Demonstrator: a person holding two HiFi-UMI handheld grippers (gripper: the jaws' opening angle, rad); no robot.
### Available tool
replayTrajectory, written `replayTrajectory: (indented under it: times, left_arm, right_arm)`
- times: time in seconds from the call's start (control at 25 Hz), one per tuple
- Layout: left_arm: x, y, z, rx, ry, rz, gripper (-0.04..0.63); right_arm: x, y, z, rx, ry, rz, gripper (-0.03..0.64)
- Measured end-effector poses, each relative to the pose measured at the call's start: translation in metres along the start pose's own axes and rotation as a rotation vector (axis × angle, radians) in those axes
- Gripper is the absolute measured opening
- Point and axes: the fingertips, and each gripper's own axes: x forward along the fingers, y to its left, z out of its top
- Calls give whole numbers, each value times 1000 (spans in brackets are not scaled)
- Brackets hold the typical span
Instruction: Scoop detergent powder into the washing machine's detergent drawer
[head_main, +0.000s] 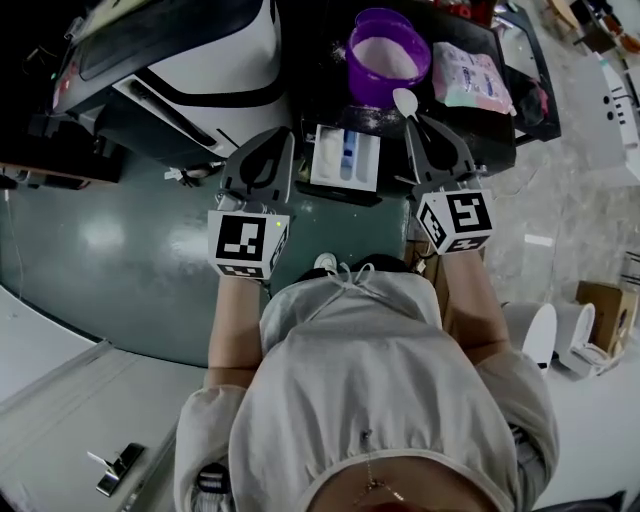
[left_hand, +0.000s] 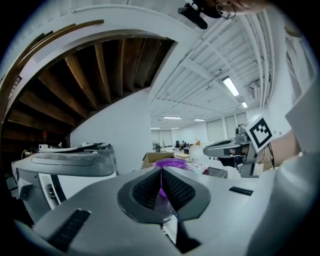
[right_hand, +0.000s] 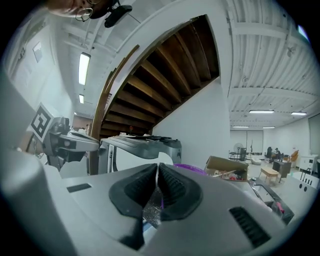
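We find both forearms stretched forward from the person's body toward the top of the head view, each hand carrying its gripper level and side by side. The left gripper (head_main: 281, 143) sits at centre-left, just left of the detergent drawer (head_main: 322, 160), with its jaws pressed together and nothing between them in its own view. The right gripper (head_main: 416, 122) sits at centre-right, just right of the drawer, with its jaws clamped narrow on the handle of a white spoon (head_main: 404, 100). The spoon's bowl projects past the jaw tips toward the top of the frame. It lies at the lower right edge of the purple tub (head_main: 360, 40), which holds white powder (head_main: 388, 58). The drawer stands pulled out between the two grippers. A detergent bag (head_main: 468, 78) lies right of the tub. The washing machine (head_main: 200, 50) occupies the upper left.
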Motion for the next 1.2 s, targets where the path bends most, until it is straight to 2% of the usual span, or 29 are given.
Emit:
replayTrajectory:
  times: [0.24,0.52,0.88,1.0,1.2]
  left_arm:
    - [22,4,-7,-5,28,-14,23]
    - [62,6,7,8,8,14,23]
    - [114,9,14,32,3,41,23]
    - [125,10,12,20,16,44,23]
    - [136,16,12,49,10,52,23]
  right_arm:
    - [26,-25,-2,-11,25,-1,11]
    - [71,-62,-3,-60,90,67,11]
    - [135,-99,-21,-172,292,192,12]
    - [153,-103,-35,-226,405,244,12]
    - [171,-103,-58,-336,601,336,12]
